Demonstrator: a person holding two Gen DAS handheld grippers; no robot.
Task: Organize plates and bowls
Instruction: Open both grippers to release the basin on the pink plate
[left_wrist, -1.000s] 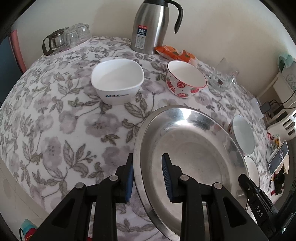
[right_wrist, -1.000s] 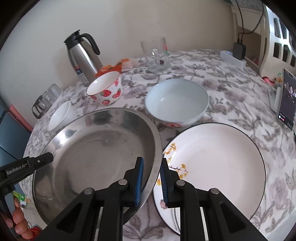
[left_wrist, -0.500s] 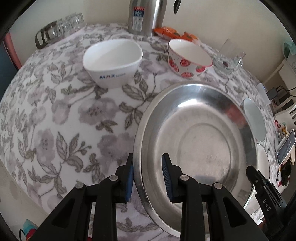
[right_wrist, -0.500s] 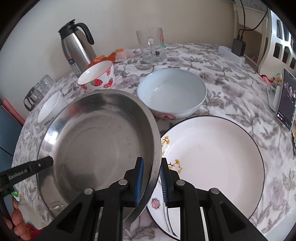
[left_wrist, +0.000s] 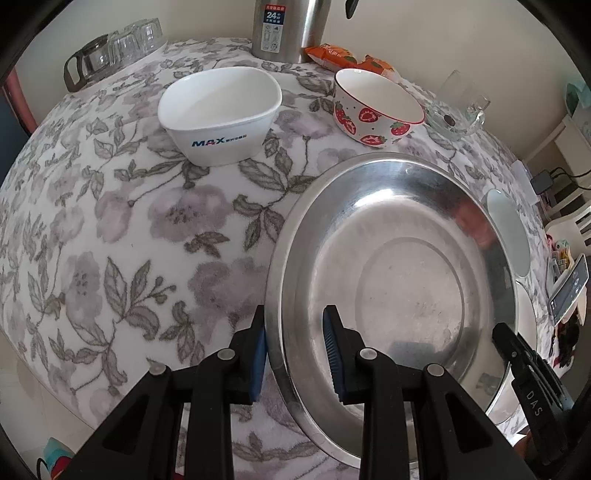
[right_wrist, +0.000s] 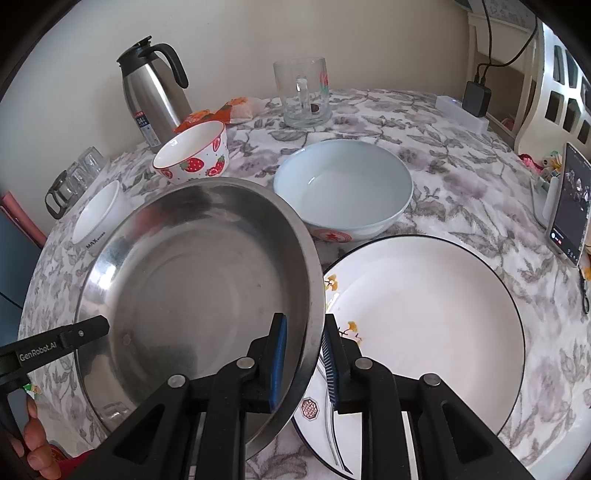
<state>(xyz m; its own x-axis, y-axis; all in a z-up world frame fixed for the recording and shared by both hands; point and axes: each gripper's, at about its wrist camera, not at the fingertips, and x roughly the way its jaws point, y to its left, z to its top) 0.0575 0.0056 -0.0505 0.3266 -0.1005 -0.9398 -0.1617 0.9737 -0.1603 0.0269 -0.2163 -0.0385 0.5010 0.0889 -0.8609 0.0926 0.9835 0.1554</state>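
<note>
Steel flask (left_wrist: 288, 29) top cut off; white plate (left_wrist: 526, 317) mostly hidden behind basin (left_wrist: 406, 266).

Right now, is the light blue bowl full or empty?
Empty: the light blue bowl shows its bare pale inside down to the bottom in the right wrist view.

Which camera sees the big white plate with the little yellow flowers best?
The right wrist view. There the white plate lies almost whole beside the steel basin, black rim and yellow flowers showing. In the left wrist view only a thin white sliver peeks out past the basin's far rim, no flowers visible.
</note>
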